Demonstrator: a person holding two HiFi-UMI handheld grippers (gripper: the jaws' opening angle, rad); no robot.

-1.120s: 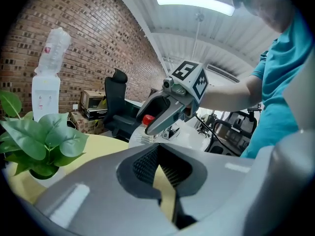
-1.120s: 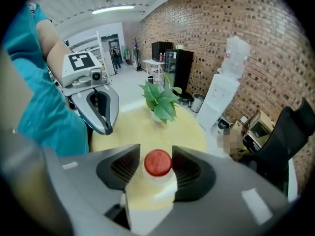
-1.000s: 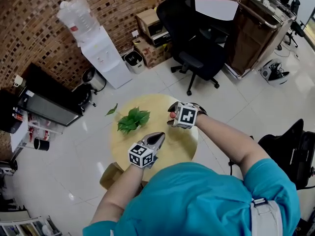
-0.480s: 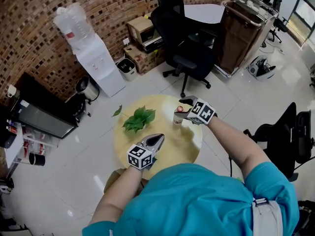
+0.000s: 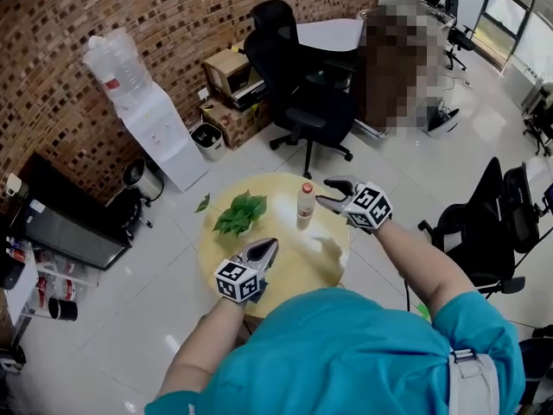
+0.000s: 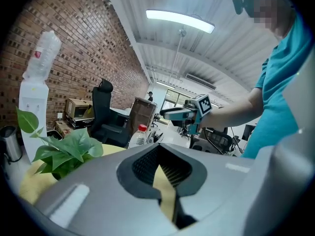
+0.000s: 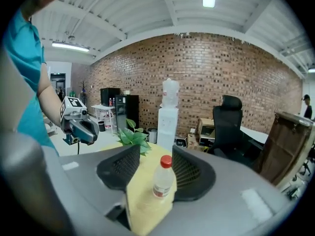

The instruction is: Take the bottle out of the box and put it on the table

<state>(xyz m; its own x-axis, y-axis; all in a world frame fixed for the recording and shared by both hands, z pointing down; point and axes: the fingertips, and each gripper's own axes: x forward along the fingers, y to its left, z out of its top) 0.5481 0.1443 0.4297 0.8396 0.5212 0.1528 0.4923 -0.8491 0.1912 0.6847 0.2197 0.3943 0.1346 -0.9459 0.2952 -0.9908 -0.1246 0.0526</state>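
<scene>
1. In the head view, the bottle is seen upright on the round yellow table. Its red cap is up and it stands near the far edge, just right of the plant.
2. The right gripper is held just right of the bottle and is not touching it. That gap is shown clearly only from above.
3. In the right gripper view, the bottle is framed in the opening between the jaws but stands on the table ahead of the tips. No pad is pressed on it. The claw is released and its jaws have just been closing a bit, with nothing between the pads.
4. The bottle's pale label band is made out only in the right gripper view. From the head it is too small to tell.
5. The left gripper is held over the near part of the table, well apart from the bottle. It is clenched with the tips meeting and nothing grasped. In the left gripper view, only a sliver of yellow tabletop is seen through the hollow between the pads.
6. Only the left gripper view shows the right gripper side-on, raised above the bottle cap's level. There the bottle body is mostly hidden by the left gripper's own jaws.
7. The water dispenser and black office chair by the brick wall are caught in all three views. Their floor layout is given only by the head view.
</scene>
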